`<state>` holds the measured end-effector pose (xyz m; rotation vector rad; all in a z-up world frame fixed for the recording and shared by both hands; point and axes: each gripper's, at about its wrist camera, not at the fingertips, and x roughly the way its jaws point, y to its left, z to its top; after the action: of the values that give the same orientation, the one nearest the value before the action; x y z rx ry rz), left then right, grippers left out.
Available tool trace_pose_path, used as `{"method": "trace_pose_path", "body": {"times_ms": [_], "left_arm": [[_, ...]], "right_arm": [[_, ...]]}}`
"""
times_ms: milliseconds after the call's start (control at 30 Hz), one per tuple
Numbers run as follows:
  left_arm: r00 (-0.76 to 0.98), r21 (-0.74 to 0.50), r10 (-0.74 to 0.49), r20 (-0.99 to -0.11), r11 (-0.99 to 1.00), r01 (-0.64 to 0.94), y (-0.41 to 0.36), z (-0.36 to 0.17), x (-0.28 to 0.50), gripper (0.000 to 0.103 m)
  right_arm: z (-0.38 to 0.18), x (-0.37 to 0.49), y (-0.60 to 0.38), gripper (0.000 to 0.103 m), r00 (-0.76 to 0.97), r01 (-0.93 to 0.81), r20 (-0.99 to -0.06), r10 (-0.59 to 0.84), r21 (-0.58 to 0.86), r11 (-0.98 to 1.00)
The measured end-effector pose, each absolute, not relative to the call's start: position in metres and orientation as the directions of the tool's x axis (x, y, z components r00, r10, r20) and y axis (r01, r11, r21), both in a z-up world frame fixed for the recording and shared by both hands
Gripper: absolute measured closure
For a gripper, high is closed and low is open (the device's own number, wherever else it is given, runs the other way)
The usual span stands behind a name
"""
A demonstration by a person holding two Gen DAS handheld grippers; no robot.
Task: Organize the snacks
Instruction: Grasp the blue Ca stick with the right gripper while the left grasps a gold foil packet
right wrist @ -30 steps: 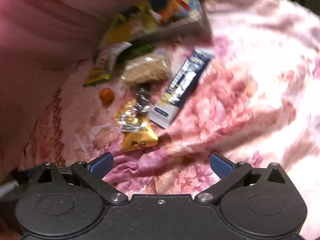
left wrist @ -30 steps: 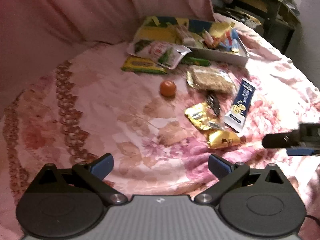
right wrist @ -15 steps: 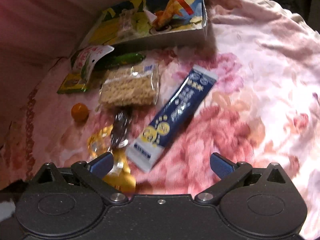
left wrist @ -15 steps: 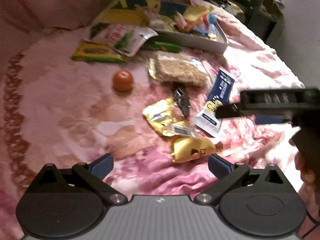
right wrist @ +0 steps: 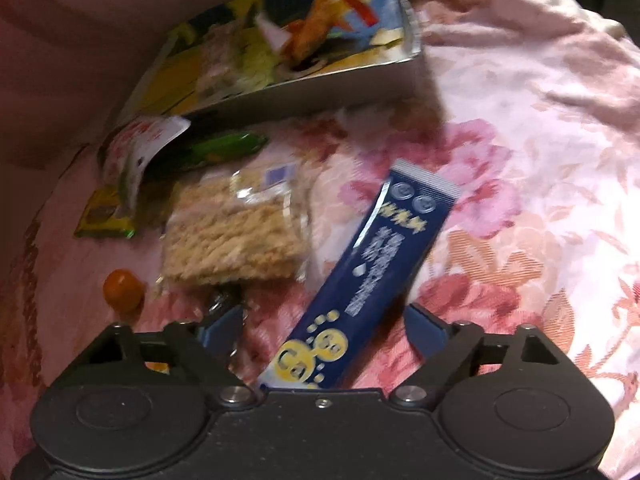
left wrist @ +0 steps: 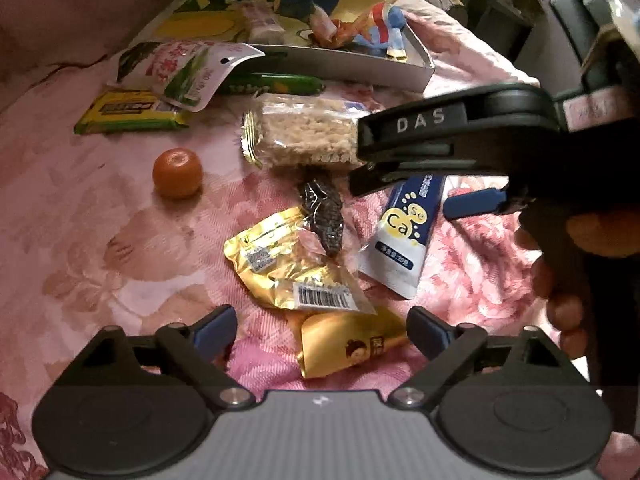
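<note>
Snacks are lying scattered on a pink floral bedspread (left wrist: 80, 240). A shallow cardboard tray (left wrist: 340, 66) is sitting toward the far edge of the bed, already holding several small wrapped sweets and packets. So sorting looks begun but far from finished.

Still loose in front of the tray:
- a white-and-green pouch (left wrist: 184, 68), leaning against the tray's near wall
- a green sachet (left wrist: 280, 82), lying just along that wall
- a yellow-green bar (left wrist: 128, 114)
- a clear-wrapped noodle cake (left wrist: 304, 136)
- a small orange fruit (left wrist: 177, 173)
- a dark wrapped piece (left wrist: 324, 216)
- two gold packets (left wrist: 296, 268), overlapping
- a blue-and-white calcium sachet (right wrist: 380, 272)

The left gripper (left wrist: 320, 330) is hovering over the gold packets, jaws closing, with the lower packet between the fingers but not yet pinched. The right gripper (right wrist: 324, 332) is straddling the calcium sachet's near end, jaws closing, pads not yet pressing it. A hand (left wrist: 560, 280) is holding the right gripper at the right side of the left view.

Judgement: both pickups are just starting, and roughly nine items are waiting to go into the tray.
</note>
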<state>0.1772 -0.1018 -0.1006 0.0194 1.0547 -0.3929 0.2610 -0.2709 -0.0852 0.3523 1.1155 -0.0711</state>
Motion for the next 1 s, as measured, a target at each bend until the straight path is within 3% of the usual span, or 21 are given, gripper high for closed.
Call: {"method": "trace_pose_path", "body": {"times_ms": [133, 333, 433, 700, 867, 1000], "left_arm": [[0.453, -0.133, -0.282, -0.846, 0.934, 0.333, -0.102, -0.099, 0.176, 0.024], [0.428, -0.221, -0.317, -0.846, 0.940, 0.261, -0.084, -0.092, 0.177, 0.052], [0.421, -0.235, -0.317, -0.850, 0.943, 0.234, -0.076, -0.091, 0.176, 0.058], [0.404, -0.246, -0.267, -0.875, 0.964, 0.105, -0.043, -0.089, 0.174, 0.056], [0.428, -0.202, -0.231, -0.874, 0.973, 0.113, -0.046, -0.088, 0.174, 0.038], [0.457, -0.124, -0.184, -0.870, 0.980, 0.157, -0.060, -0.091, 0.178, 0.030]], "right_arm": [[-0.086, 0.259, -0.273, 0.031, 0.445, 0.245, -0.891, 0.089, 0.217, 0.945], [-0.085, 0.249, -0.272, 0.046, 0.456, 0.242, -0.887, 0.072, 0.201, 0.949], [-0.085, 0.247, -0.270, 0.051, 0.458, 0.233, -0.886, 0.073, 0.199, 0.952], [-0.081, 0.231, -0.261, 0.054, 0.427, 0.135, -0.893, 0.141, 0.217, 0.967], [-0.076, 0.224, -0.240, 0.054, 0.417, 0.024, -0.897, 0.146, 0.171, 0.985], [-0.075, 0.226, -0.238, 0.054, 0.422, 0.008, -0.898, 0.120, 0.136, 0.991]]}}
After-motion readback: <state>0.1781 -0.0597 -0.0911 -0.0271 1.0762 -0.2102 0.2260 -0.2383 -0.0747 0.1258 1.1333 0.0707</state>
